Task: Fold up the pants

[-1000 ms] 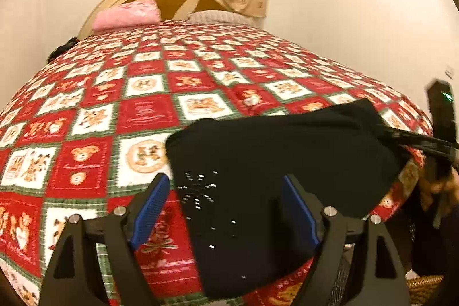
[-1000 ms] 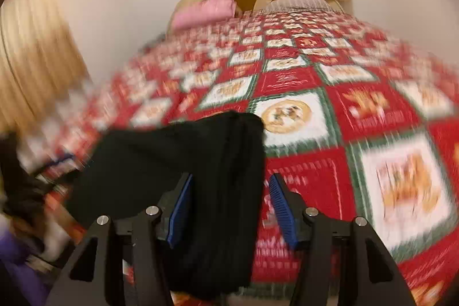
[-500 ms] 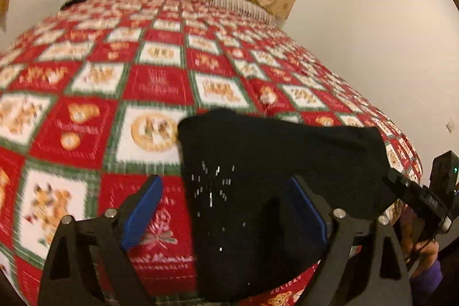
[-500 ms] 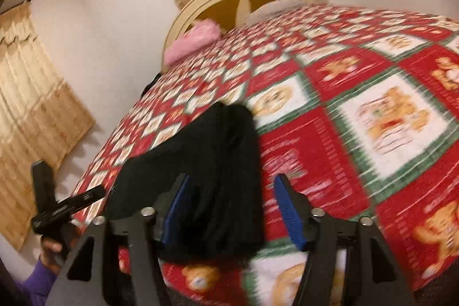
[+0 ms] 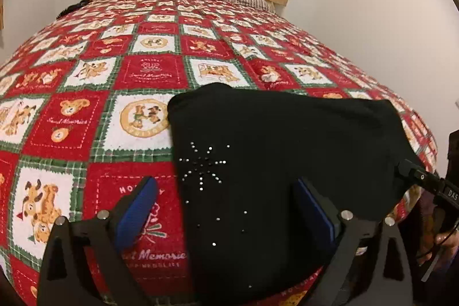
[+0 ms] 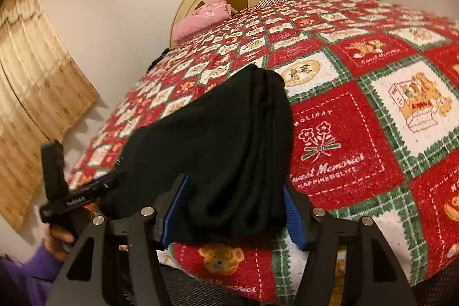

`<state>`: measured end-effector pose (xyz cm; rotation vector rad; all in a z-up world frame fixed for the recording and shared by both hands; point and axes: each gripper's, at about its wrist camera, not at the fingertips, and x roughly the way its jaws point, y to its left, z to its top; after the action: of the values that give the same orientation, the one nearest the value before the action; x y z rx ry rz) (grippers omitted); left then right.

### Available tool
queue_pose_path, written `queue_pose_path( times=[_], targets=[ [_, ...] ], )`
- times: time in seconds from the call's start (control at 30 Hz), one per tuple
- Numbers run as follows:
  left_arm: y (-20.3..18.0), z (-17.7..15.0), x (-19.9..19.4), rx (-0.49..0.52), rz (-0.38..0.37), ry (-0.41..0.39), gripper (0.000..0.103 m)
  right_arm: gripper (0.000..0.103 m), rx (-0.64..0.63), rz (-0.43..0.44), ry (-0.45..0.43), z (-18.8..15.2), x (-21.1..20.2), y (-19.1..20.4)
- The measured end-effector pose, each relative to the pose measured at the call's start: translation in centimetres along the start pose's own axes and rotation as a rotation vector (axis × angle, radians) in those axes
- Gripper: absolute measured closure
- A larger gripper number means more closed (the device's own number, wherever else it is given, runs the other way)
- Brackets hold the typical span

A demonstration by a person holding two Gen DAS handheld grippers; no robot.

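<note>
A: Bedding?
B: Red-and-white patchwork bear-print bedspread (image 5: 149, 70). Folded black fabric pants (image 5: 281, 151) lie near its foot edge.
A: Grippers?
B: Left gripper (image 5: 226, 208) jaws opening, released, straddling the pants. Right gripper (image 6: 232, 208) flanks the fold; grasp indeterminate.

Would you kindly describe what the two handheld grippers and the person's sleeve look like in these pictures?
Both the left gripper and right gripper have matte black angular arms with triangular cut-outs and round silver bolt heads. Their fingers carry blue pads, ribbed on the right gripper. Seen from the side, the left gripper's black handle bears small white lettering, too blurred to read. The person wears a purple sleeve.
</note>
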<state>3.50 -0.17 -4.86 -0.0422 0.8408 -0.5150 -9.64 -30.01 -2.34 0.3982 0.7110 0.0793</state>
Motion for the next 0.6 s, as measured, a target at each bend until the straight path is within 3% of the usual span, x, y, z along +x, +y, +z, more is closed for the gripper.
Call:
queue_pose_path(
  times=[0.43,0.53,0.6],
  targets=[
    [-0.7,0.1,0.3,-0.009,0.067,0.016,0.005,0.044,0.050,0.000,-0.002,0.5,0.1,-0.3],
    [-0.9,0.0,0.1,-0.007,0.046,0.019,0.016,0.057,0.046,-0.021,0.001,0.5,0.1,-0.5],
    [-1.4,-0.1,-0.1,0.008,0.035,0.018,0.025,0.060,0.020,-0.029,0.008,0.6,0.2,-0.2]
  ],
)
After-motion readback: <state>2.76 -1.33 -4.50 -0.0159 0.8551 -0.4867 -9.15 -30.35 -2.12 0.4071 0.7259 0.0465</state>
